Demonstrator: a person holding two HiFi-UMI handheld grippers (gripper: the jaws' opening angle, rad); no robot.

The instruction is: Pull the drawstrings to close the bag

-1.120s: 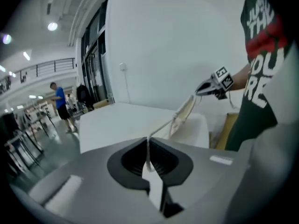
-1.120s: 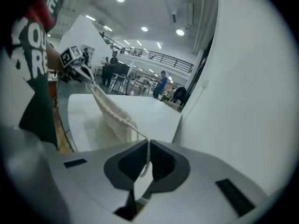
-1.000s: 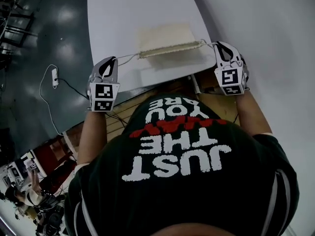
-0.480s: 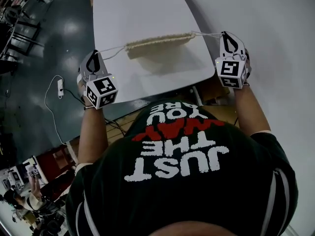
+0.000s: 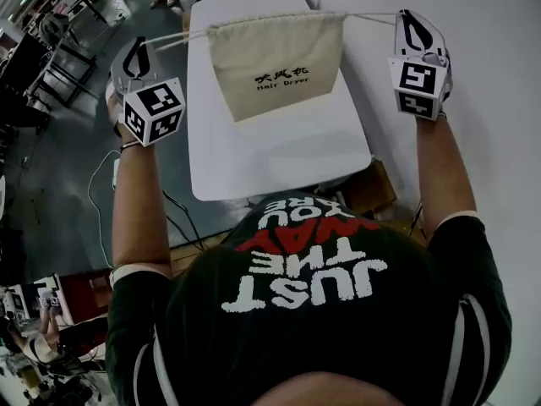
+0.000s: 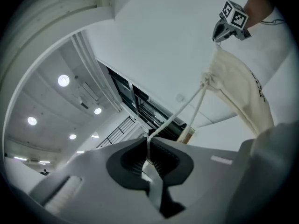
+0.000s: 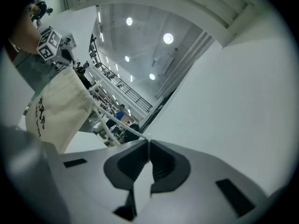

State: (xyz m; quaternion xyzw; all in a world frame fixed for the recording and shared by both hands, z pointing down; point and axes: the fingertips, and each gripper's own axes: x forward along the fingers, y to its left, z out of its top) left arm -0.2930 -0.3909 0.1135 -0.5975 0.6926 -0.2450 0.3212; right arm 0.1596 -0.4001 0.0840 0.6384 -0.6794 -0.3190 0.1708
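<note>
the cream bag (image 5: 275, 62) hung in the air between the two grippers, over the far end of the white table (image 5: 279, 163). it had small black print on its front. a cord came out of each top corner. the cords ran almost straight out to the sides and looked tight. the top edge was bunched up where the cords came out.

the left gripper (image 5: 139, 45) was up beside the table's left edge. its jaws were nearly together and the left cord (image 5: 182, 39) was pinched between the tips. the jaws were just starting to open.

the right gripper (image 5: 408, 17) was up on the other side, at about the same height. its jaws were closed tight on the right cord (image 5: 372, 15), right at the tips.

both grippers pointed up and away from the person. the bag touched neither gripper. only the cords joined them.
</note>
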